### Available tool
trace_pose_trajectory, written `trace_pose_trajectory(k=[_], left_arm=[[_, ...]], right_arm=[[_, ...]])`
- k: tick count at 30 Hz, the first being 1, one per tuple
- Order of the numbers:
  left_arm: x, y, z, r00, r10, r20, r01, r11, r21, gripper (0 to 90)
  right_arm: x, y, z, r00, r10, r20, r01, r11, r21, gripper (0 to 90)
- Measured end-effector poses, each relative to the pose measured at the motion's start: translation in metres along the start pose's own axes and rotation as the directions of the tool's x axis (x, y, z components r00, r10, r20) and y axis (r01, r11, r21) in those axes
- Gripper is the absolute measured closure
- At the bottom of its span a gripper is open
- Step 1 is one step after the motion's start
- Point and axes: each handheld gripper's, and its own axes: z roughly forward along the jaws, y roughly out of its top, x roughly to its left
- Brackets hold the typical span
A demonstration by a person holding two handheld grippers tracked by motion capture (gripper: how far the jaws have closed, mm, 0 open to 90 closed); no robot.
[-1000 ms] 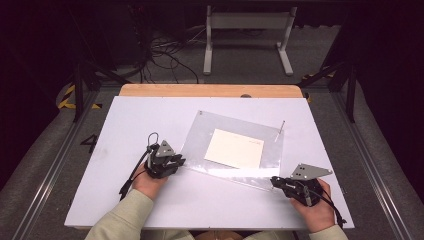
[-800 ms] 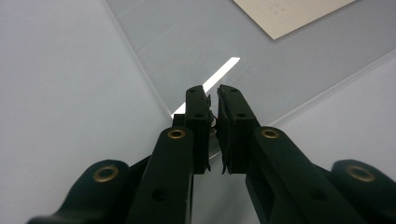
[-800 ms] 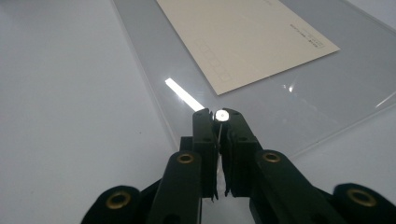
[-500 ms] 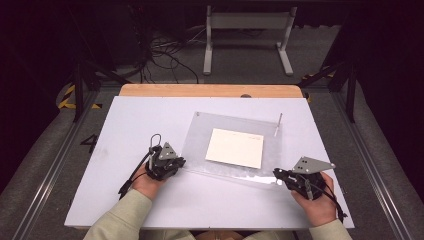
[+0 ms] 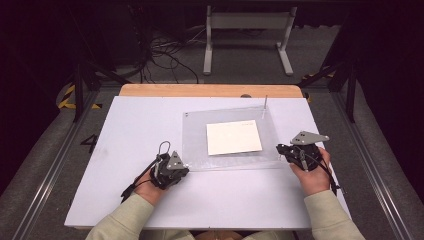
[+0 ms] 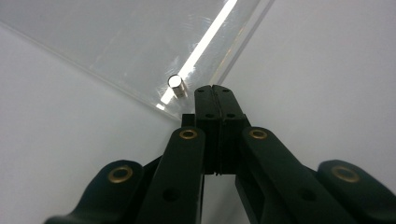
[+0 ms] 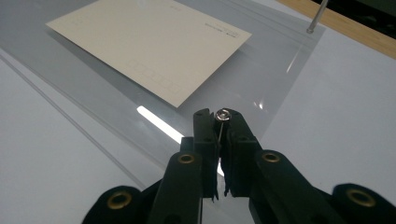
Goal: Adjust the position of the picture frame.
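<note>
Jaws of left gripper (image 5: 176, 168) pressed together, empty, at near left corner of clear acrylic sheet (image 5: 195, 135), just beside small metal post (image 6: 175, 85). Right gripper (image 7: 221, 122) clamped on metal pin (image 7: 223, 115) at sheet's near right corner; cream card (image 5: 234, 136) under sheet.

A wooden strip (image 5: 210, 90) runs along the white table's (image 5: 135, 130) far edge. Beyond it, on grey floor, stand a metal frame (image 5: 247, 35) and what look like tangled cables (image 5: 165, 55).
</note>
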Motion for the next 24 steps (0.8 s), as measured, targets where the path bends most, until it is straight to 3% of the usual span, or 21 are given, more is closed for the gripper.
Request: trace_pose_trajectory(k=[4, 6, 9, 13, 20, 24], left_arm=[[0.002, -0.002, -0.004, 0.9992, -0.025, -0.032, 0.023, 0.9986, -0.048, 87.3], [0.005, -0.003, -0.007, 0.9987, -0.036, -0.035, 0.034, 0.9966, -0.076, 82.7], [0.008, -0.002, -0.007, 0.9978, -0.059, -0.029, 0.056, 0.9932, -0.102, 72.5], [0.012, -0.002, -0.001, 0.9955, -0.082, -0.049, 0.077, 0.9922, -0.098, 61.1], [0.014, 0.000, 0.006, 0.9972, -0.069, -0.028, 0.064, 0.9877, -0.142, 65.3], [0.010, 0.002, 0.012, 0.9993, -0.027, -0.027, 0.023, 0.9893, -0.144, 70.1]], right_arm=[[-0.014, -0.008, 0.015, 0.9981, 0.061, 0.011, -0.061, 0.997, 0.035, 83.9], [-0.018, -0.011, 0.019, 0.9952, 0.098, -0.003, -0.098, 0.995, 0.018, 83.9], [-0.017, -0.011, 0.020, 0.9959, 0.089, 0.016, -0.089, 0.996, 0.018, 83.4], [-0.016, -0.012, 0.020, 0.9944, 0.105, 0.013, -0.105, 0.994, 0.006, 81.5], [-0.015, -0.012, 0.022, 0.9929, 0.118, 0.013, -0.118, 0.993, -0.008, 79.2], [-0.015, -0.012, 0.024, 0.9919, 0.127, 0.005, -0.127, 0.992, -0.017, 75.2]])
